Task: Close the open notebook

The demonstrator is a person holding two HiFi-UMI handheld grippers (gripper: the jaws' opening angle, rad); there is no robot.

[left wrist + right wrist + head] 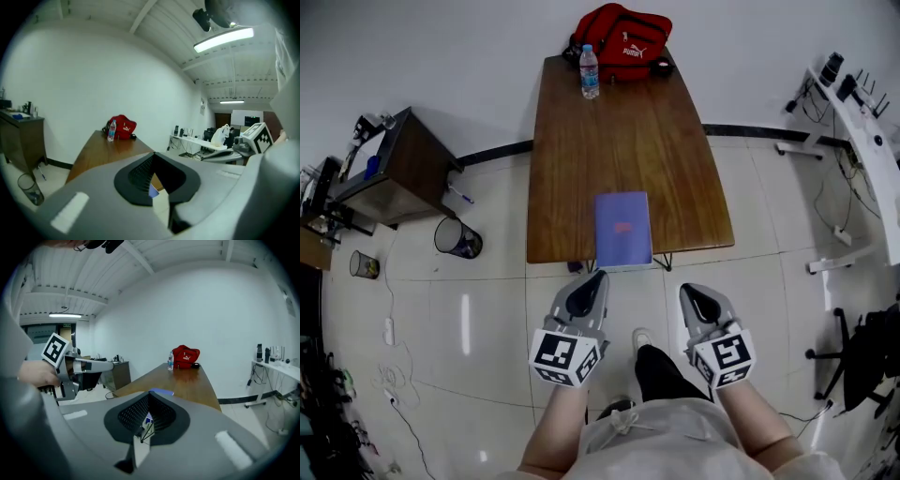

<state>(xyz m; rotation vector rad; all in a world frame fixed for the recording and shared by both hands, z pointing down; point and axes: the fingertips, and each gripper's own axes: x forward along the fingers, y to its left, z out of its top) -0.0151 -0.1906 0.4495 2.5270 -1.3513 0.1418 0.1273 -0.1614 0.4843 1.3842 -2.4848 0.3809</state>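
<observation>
Closure appears already achieved: the thin blue-violet notebook with a small red mark on its cover (622, 229) is seen lying flat and shut on the long brown wooden surface (619, 141), at the edge nearest the person. Its near end sits at or slightly over that edge. No open pages are shown in any view.

The left hand-held gripper (600, 276) is held just short of the notebook's near left corner, over the pale tiled floor (487, 319), and is not touching the notebook. In the left gripper view its jaws are seen brought together with nothing between them. The right hand-held gripper (686, 291) is held a little further from the notebook, off its near right corner, and is also apart from it. Its jaws are likewise closed and empty, with only a sliver of the notebook's cover glimpsed beyond their tips.

Beyond the notebook, at the far end of the surface, a clear plastic water bottle with a blue label (590, 72) and a red fabric bag (623, 36) are seen, well apart from it.

Nothing of the task is judged to remain, beyond perhaps the hand-held grippers being brought to rest.
</observation>
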